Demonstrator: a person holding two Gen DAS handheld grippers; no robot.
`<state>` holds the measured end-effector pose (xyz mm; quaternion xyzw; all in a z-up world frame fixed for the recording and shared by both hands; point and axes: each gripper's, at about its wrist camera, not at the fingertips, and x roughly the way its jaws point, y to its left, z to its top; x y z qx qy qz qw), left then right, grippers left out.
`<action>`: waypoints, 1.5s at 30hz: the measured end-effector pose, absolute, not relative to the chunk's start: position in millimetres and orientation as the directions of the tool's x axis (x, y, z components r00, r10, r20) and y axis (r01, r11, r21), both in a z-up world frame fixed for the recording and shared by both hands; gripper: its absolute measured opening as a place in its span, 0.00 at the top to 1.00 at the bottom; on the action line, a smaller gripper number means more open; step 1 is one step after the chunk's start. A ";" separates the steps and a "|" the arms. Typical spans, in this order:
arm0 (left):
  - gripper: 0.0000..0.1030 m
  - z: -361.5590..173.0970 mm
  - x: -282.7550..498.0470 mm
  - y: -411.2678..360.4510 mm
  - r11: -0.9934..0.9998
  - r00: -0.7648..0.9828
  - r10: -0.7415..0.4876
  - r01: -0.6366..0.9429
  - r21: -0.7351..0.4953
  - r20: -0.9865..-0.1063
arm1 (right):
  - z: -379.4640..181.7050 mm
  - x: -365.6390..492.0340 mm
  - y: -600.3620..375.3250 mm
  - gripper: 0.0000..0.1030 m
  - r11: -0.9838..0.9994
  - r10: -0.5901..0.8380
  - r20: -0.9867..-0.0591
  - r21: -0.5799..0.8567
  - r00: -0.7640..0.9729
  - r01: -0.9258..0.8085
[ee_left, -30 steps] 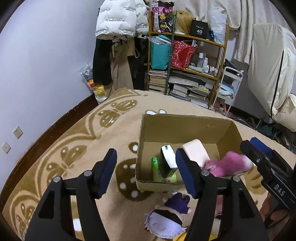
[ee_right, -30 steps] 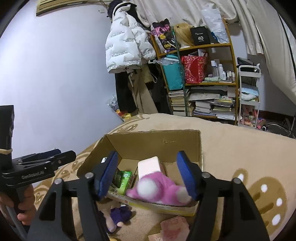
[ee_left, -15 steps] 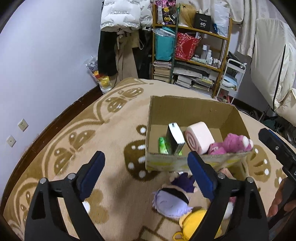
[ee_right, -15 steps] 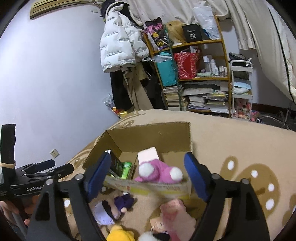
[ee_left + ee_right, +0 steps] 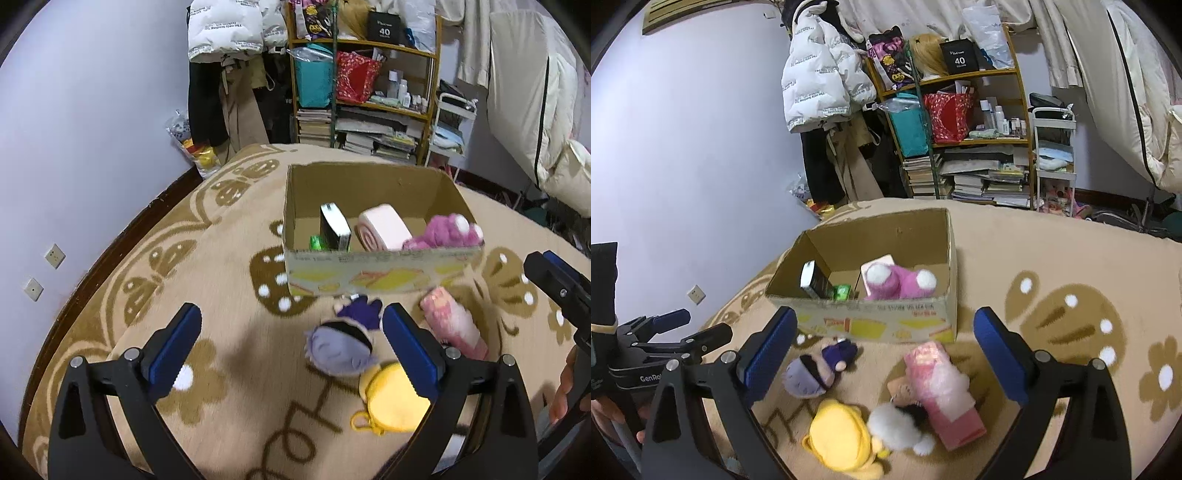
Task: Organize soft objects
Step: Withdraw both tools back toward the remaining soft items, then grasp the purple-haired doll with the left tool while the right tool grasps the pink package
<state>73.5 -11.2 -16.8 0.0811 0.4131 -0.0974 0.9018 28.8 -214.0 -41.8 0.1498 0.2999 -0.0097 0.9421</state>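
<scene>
An open cardboard box (image 5: 380,275) (image 5: 875,323) stands on the patterned rug. It holds a pink plush (image 5: 443,234) (image 5: 899,282), a pink roll cushion (image 5: 384,227), a dark box and a green packet. On the rug in front lie a purple doll (image 5: 341,345) (image 5: 816,371), a yellow plush (image 5: 391,402) (image 5: 842,439), a pink wrapped pack (image 5: 452,323) (image 5: 940,384) and a white furry toy (image 5: 897,426). My left gripper (image 5: 291,354) is open and empty above the purple doll. My right gripper (image 5: 884,358) is open and empty above the floor toys.
A shelf (image 5: 960,122) with books, bags and bottles stands against the far wall, beside hanging coats (image 5: 823,81). A white cart (image 5: 1054,162) stands to its right. The rug (image 5: 229,258) runs to a dark baseboard on the left.
Both grippers have pulled back and up from the box. The pink plush has left the right gripper and lies in the box. The floor toys have come into view.
</scene>
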 end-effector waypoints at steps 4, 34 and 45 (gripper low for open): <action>0.05 -17.1 61.6 -9.8 0.964 0.622 -0.100 0.253 0.079 -0.777 | -43.5 18.0 -209.1 0.02 0.958 0.064 -0.586 0.262 0.808 0.114; 0.05 -69.9 90.7 -33.3 0.951 0.507 -0.089 0.299 0.078 -0.858 | -100.8 52.4 -217.3 0.02 0.950 0.044 -0.695 0.251 0.718 0.184; 0.05 -104.7 108.8 -56.8 0.932 0.434 -0.090 0.354 0.078 -0.897 | -130.1 75.5 -221.4 0.02 0.944 0.049 -0.744 0.253 0.666 0.213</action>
